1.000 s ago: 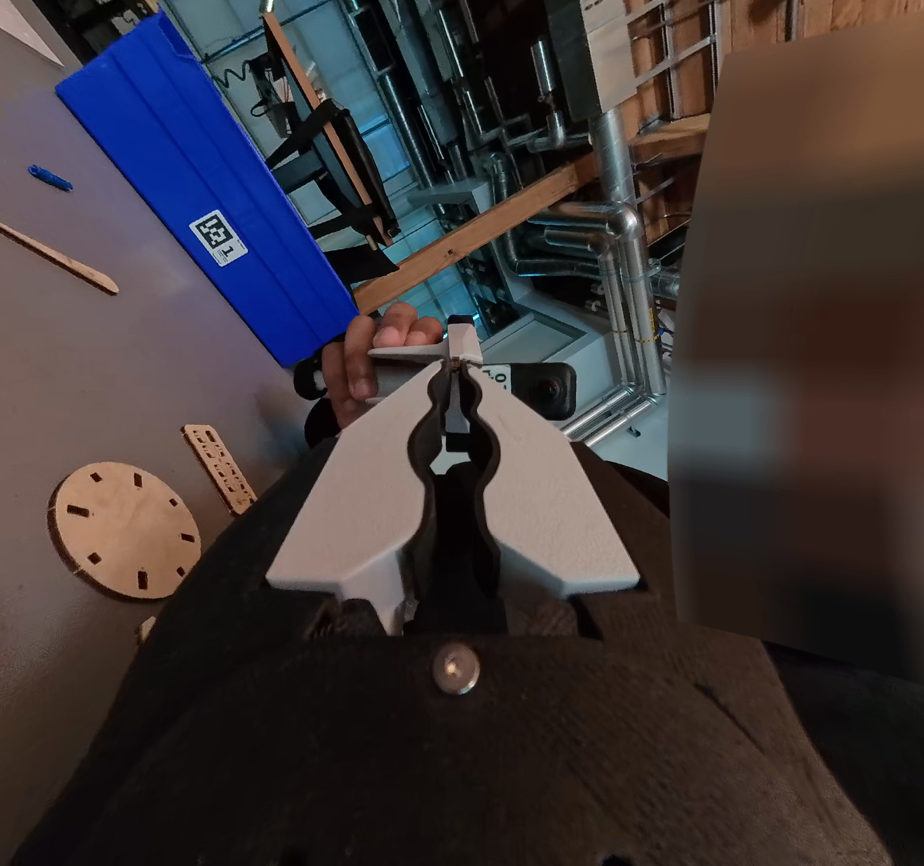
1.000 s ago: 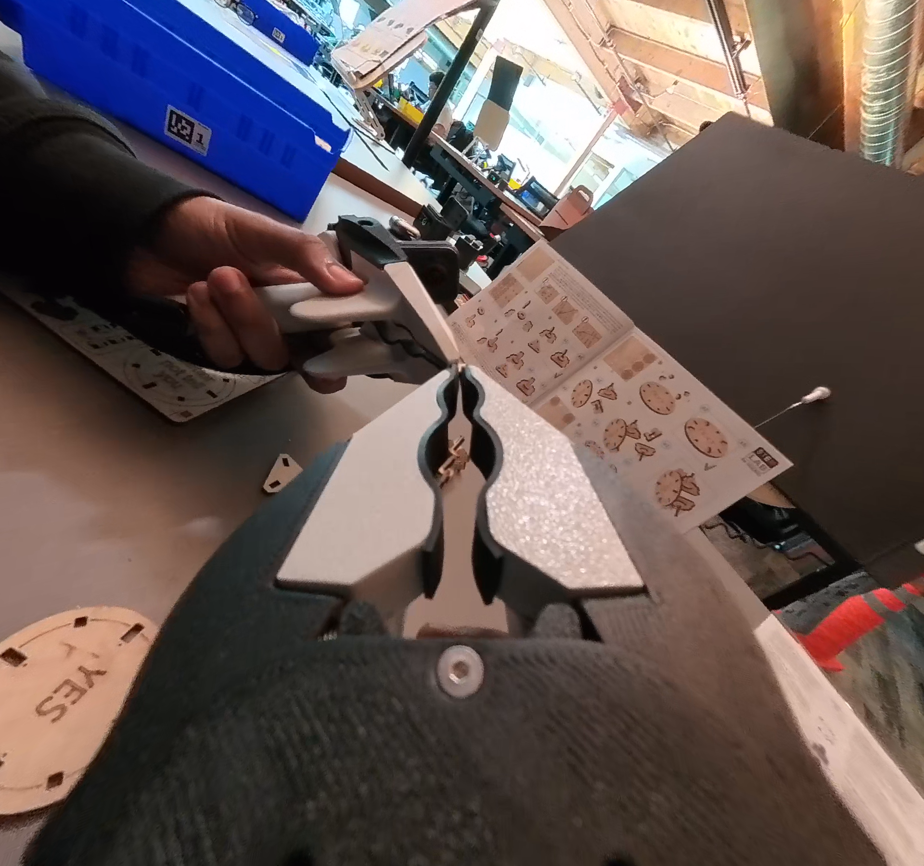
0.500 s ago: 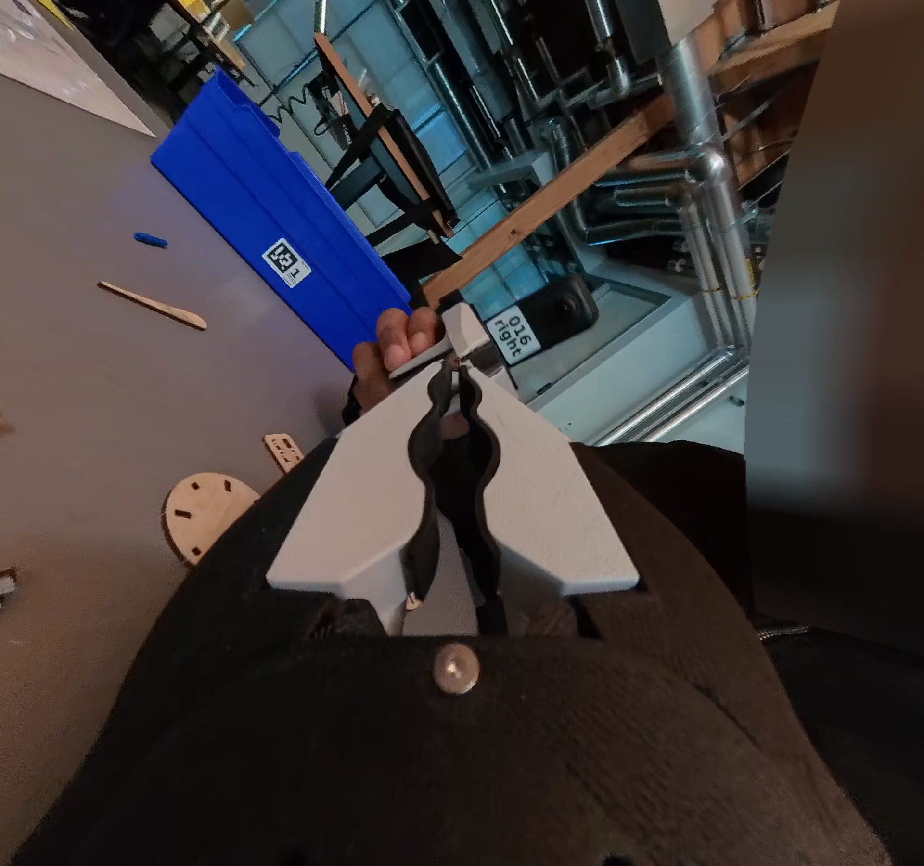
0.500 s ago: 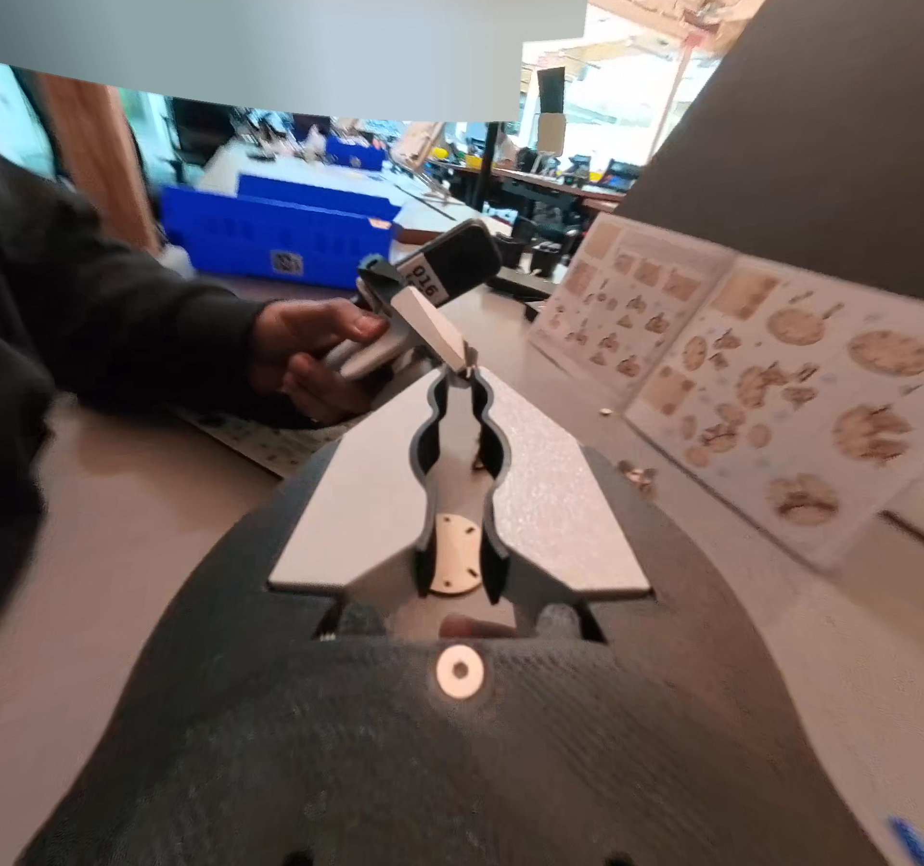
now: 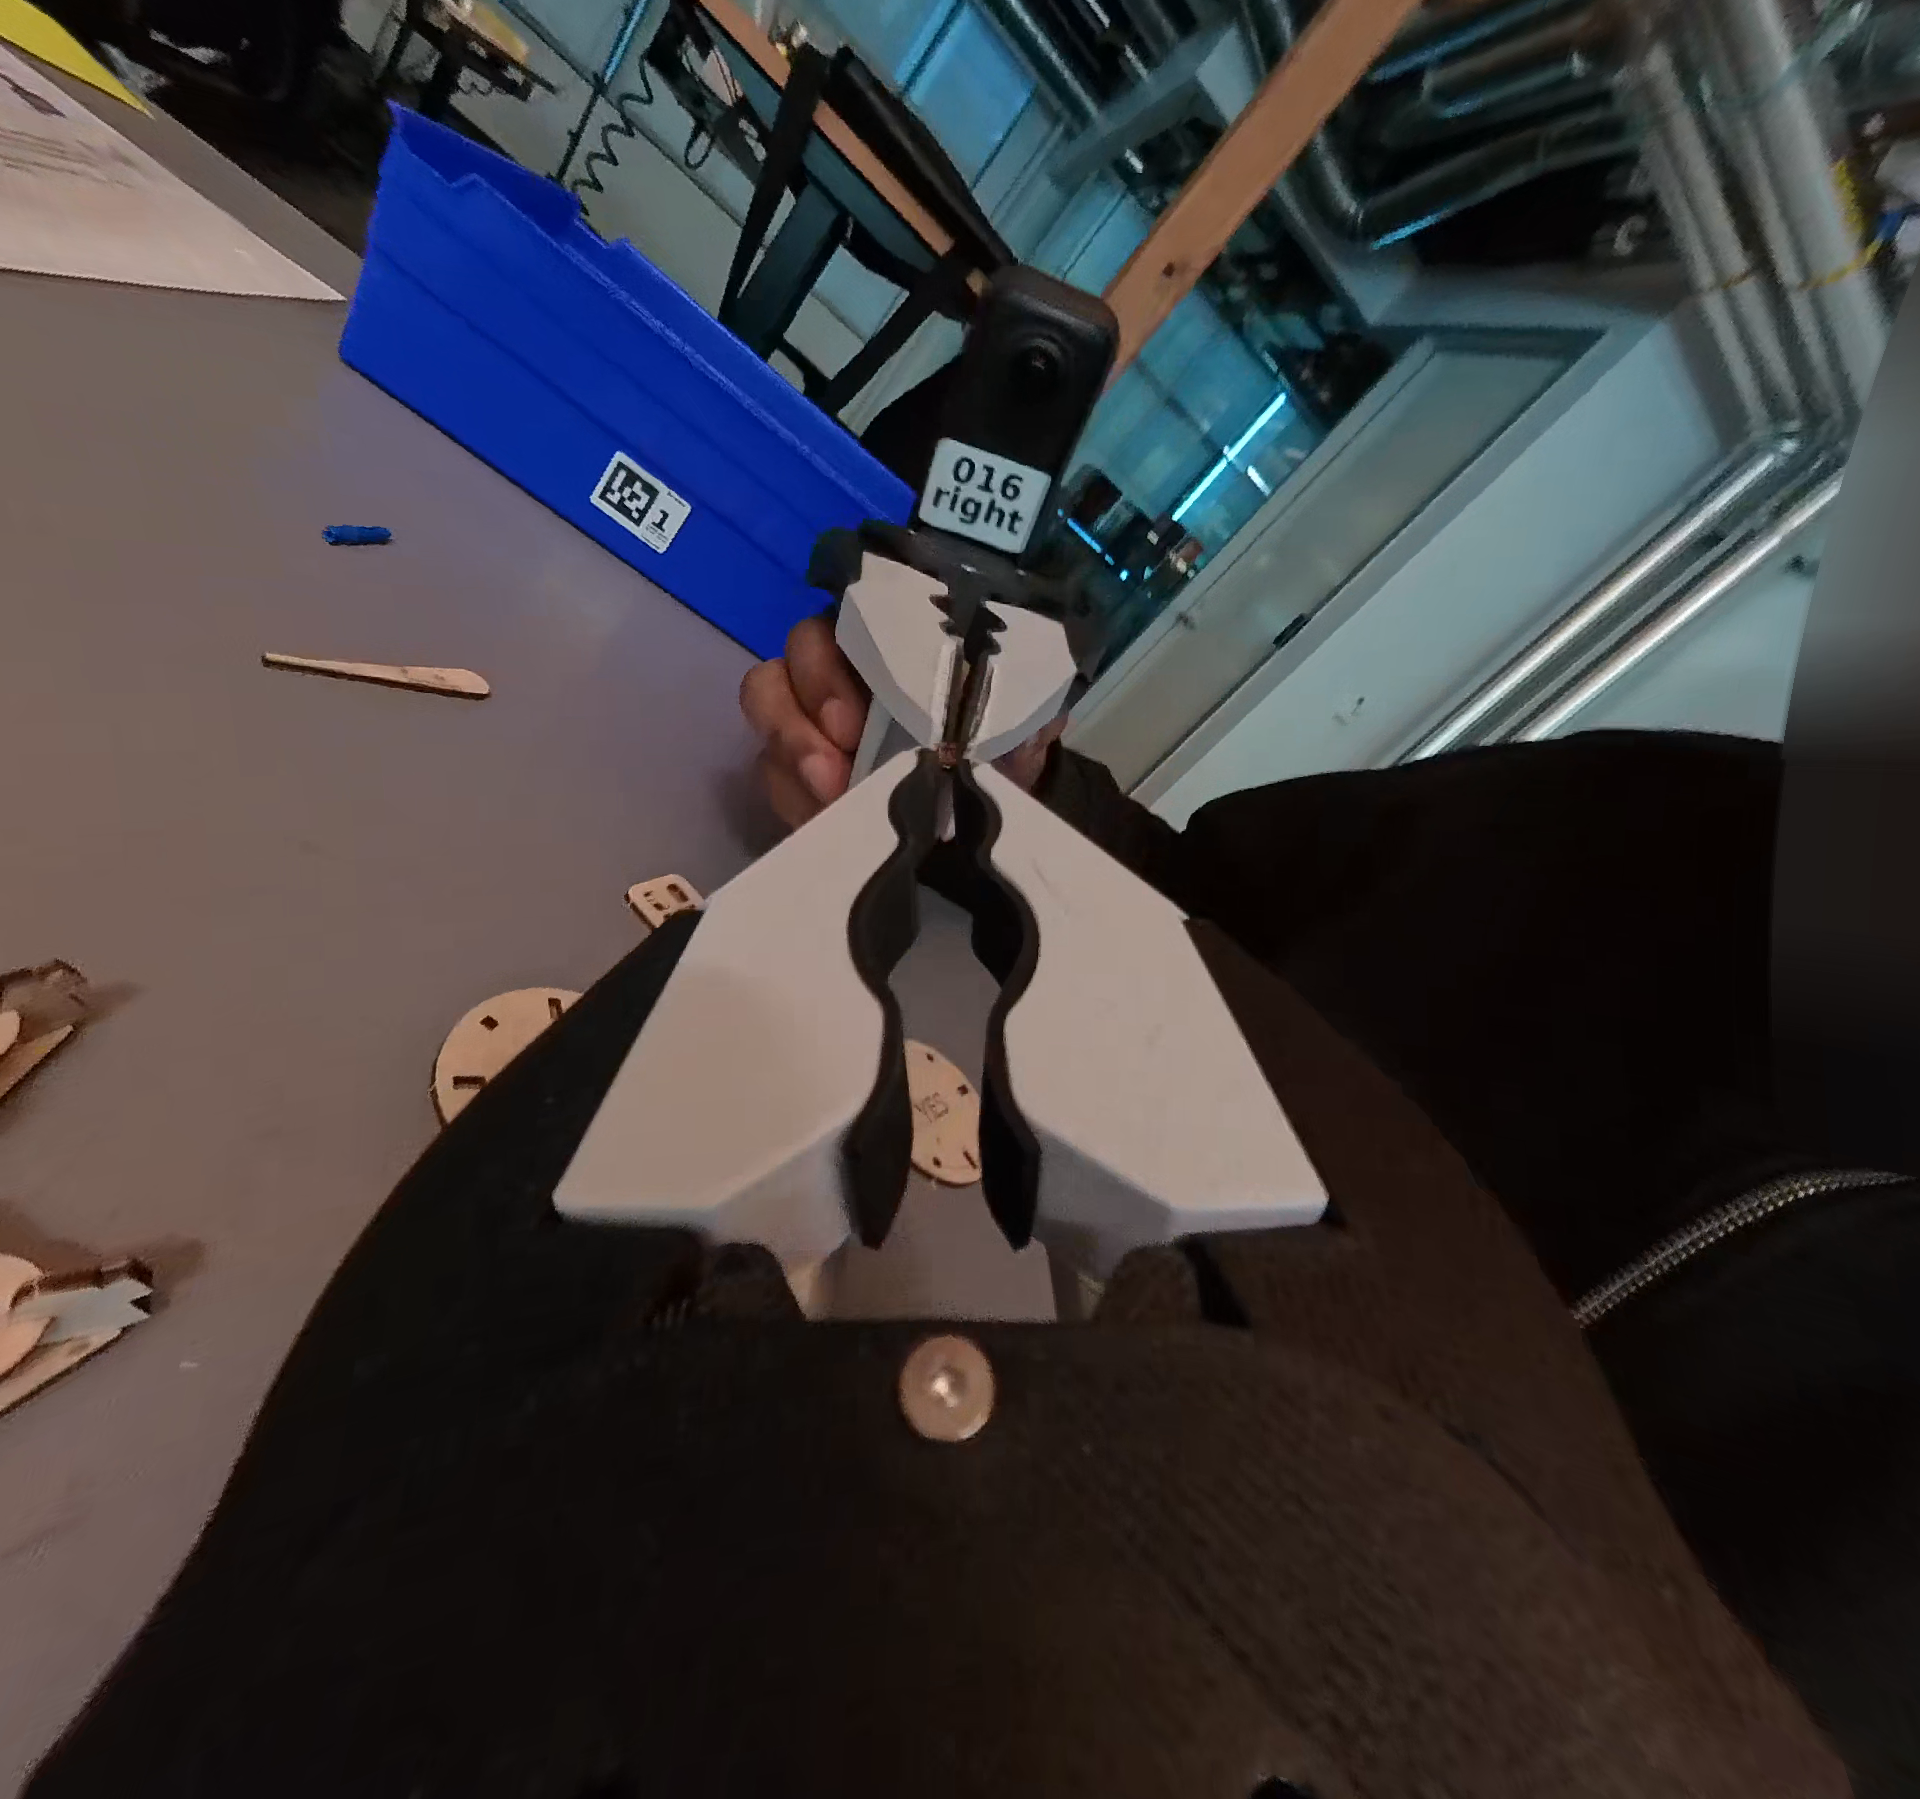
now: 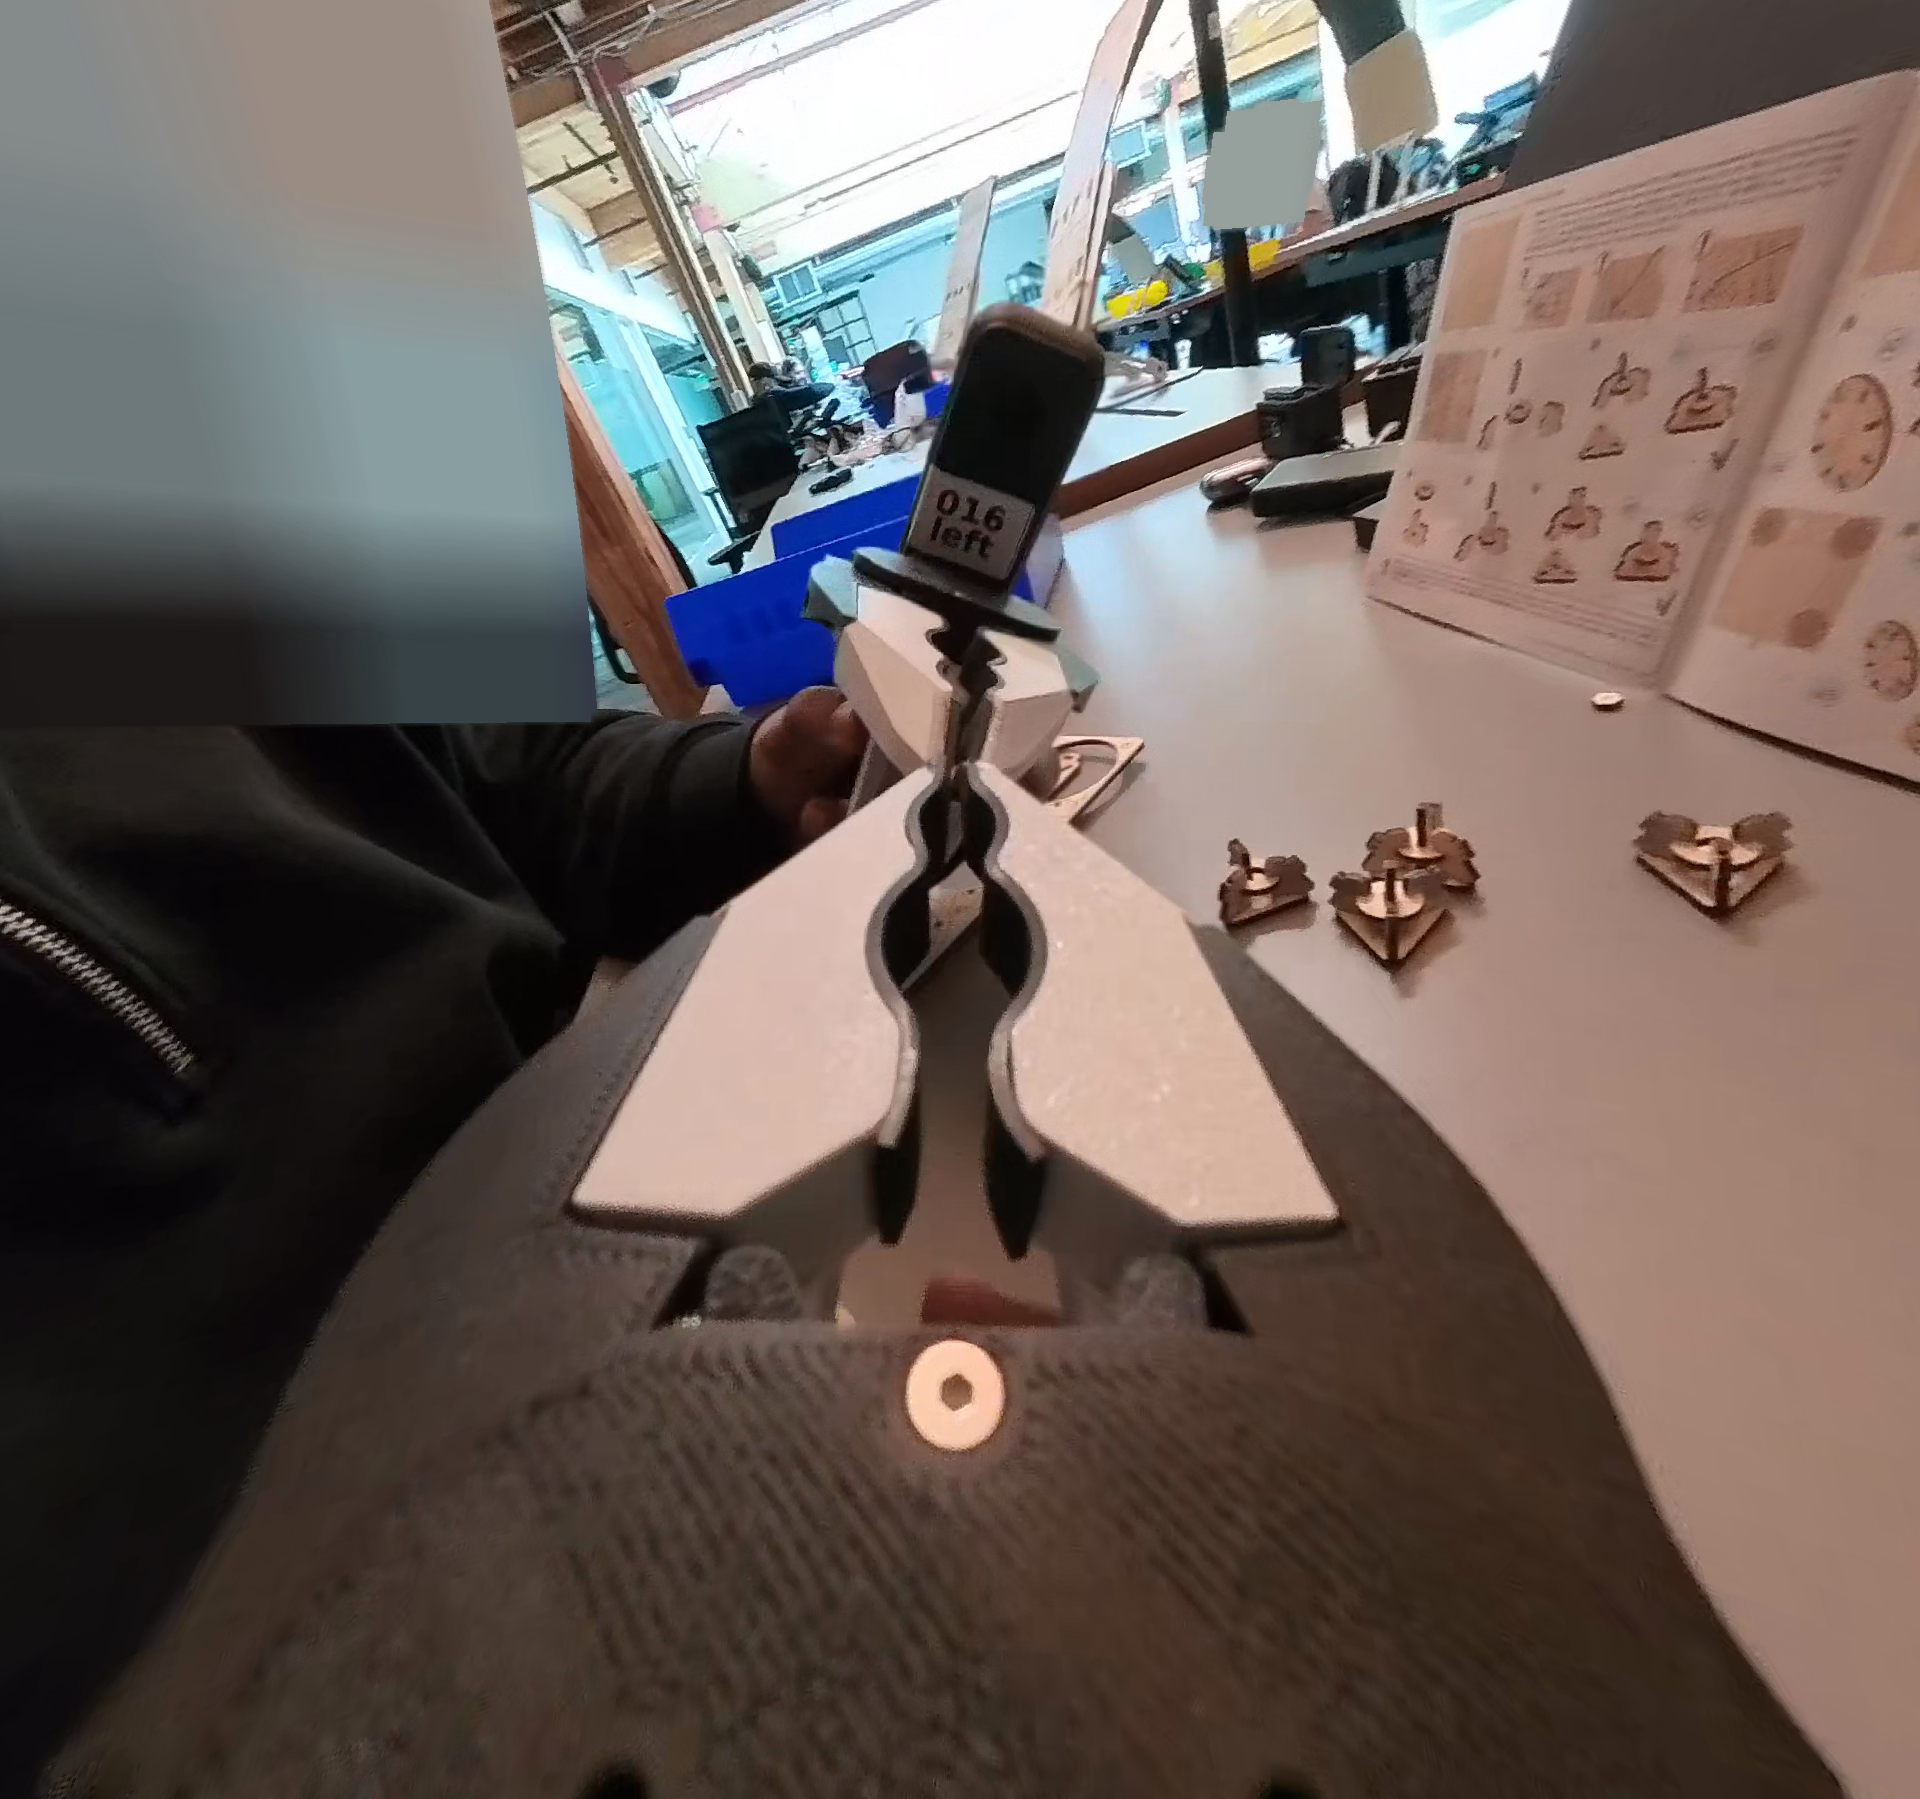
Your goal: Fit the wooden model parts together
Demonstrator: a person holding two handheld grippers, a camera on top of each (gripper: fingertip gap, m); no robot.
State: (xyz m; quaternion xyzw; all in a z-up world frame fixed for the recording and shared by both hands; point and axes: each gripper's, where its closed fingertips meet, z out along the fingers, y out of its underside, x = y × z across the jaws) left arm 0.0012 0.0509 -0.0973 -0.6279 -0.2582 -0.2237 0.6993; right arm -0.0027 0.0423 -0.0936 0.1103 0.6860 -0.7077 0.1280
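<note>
Left tool (image 5: 948,764) and right tool (image 6: 961,799): grey fingers closed, held tip to tip above the counter (image 5: 260,866). Tiny brown speck (image 5: 948,757) at the meeting tips, too small to identify. Slotted wooden disc (image 5: 940,1126) lies flat beneath the left tool. Four small wooden assemblies (image 6: 1392,892) stand right of the right tool.

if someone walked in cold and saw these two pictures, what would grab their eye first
The two hand-held grippers meeting tip to tip in mid-air above the grey table: the left gripper and the right gripper point at each other, both with jaws closed, and something tiny and brownish sits where the tips meet. Next, the blue bin behind them, and the small wooden assemblies before an open instruction booklet.
</note>
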